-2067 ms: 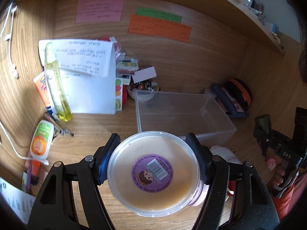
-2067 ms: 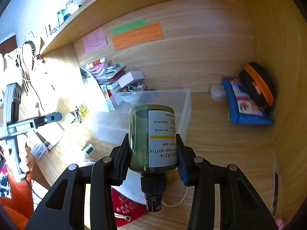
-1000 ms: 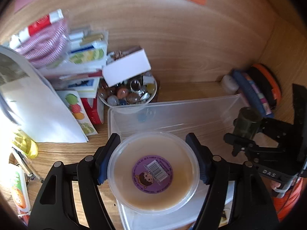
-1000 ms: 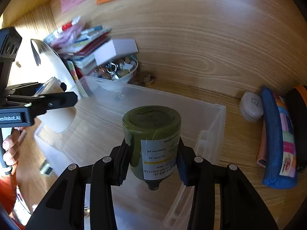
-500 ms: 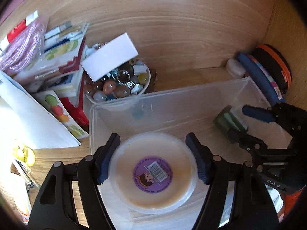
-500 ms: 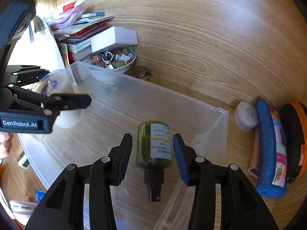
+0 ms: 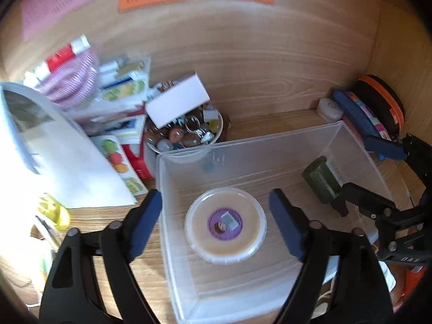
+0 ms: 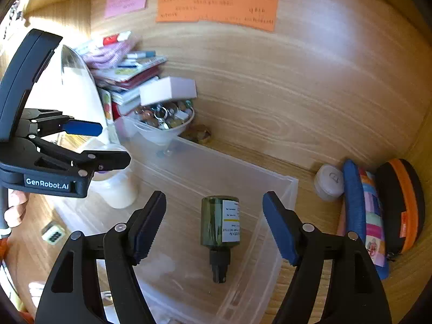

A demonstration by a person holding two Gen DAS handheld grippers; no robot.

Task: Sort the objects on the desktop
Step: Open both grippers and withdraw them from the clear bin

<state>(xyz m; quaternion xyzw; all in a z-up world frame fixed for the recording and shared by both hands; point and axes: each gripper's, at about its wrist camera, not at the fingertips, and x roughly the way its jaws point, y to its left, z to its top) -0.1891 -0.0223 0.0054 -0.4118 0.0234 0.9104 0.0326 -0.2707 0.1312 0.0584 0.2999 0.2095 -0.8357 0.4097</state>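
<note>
**Two items dropped into the clear bin, both grippers letting go**

A clear plastic bin [image 7: 270, 145] sits on a wooden counter [image 8: 310, 210]. Inside it, a round tub with a purple sticker [image 7: 225, 225] stands upright on the left, and a dark green pump bottle [image 8: 220, 222] lies on its side toward the right. The left gripper [image 7: 216, 226] hovers above the tub with its jaws opening, pads clear of the lid. The right gripper [image 8: 214, 225] hangs over the bottle, jaws also opening, touching nothing.

So two things appear sorted. Plenty seems left (a heap of packets, a bowl of trinkets [image 7: 186, 132], pouches at far right [image 8: 378, 208]).

Two seconds earlier each item was clamped in its gripper, short of the bin; half a second ago the bottle already lay released, while the left jaws still flanked the tub closely.
</note>
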